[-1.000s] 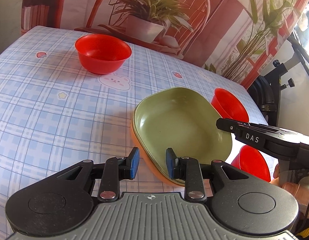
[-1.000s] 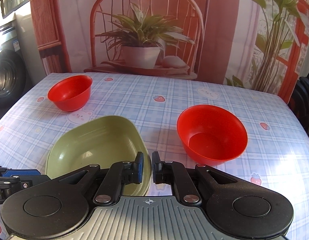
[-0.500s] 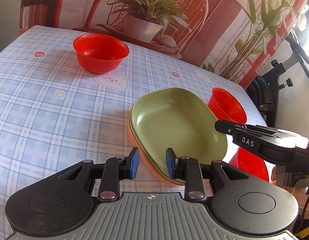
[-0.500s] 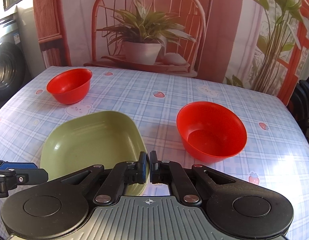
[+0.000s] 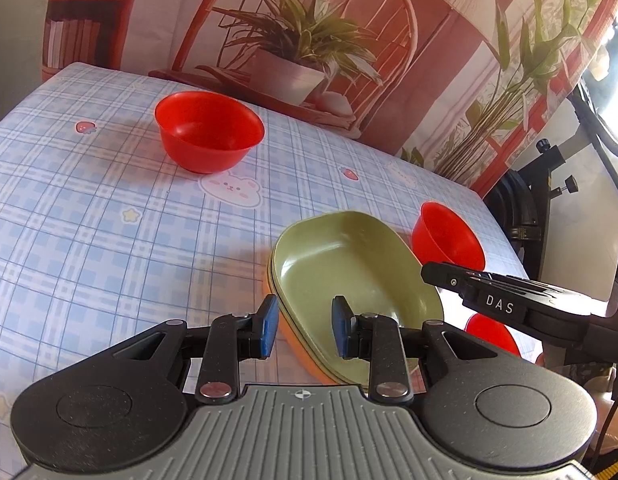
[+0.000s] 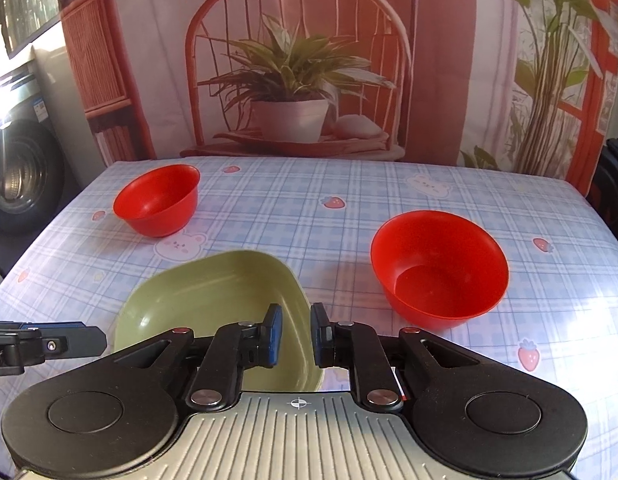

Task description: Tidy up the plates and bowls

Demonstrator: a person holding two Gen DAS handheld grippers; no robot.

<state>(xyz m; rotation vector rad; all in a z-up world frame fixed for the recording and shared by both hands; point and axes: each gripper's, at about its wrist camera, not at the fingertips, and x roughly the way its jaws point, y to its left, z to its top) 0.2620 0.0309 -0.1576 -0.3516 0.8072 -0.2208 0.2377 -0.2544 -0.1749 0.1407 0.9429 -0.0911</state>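
A green plate (image 5: 349, 268) lies stacked on an orange plate (image 5: 297, 340) near the table's front edge; the green plate also shows in the right wrist view (image 6: 213, 312). My left gripper (image 5: 301, 326) is open and empty, its jaws either side of the stack's near rim. My right gripper (image 6: 296, 334) is open and empty above the green plate's right rim. One red bowl (image 5: 209, 136) stands far left (image 6: 157, 200). A second red bowl (image 6: 439, 268) stands right of the plates (image 5: 449, 238). Part of a third red bowl (image 5: 491, 332) shows behind my right gripper.
The table has a blue checked cloth (image 5: 89, 220). A printed backdrop (image 6: 301, 80) with a chair and plant hangs behind it. A black stand (image 5: 549, 184) is at the right, a washing machine (image 6: 17, 168) at the left.
My right gripper was shut half a second ago and has opened. It has risen and pulled back a little. The left gripper stays open and has shifted slightly left.
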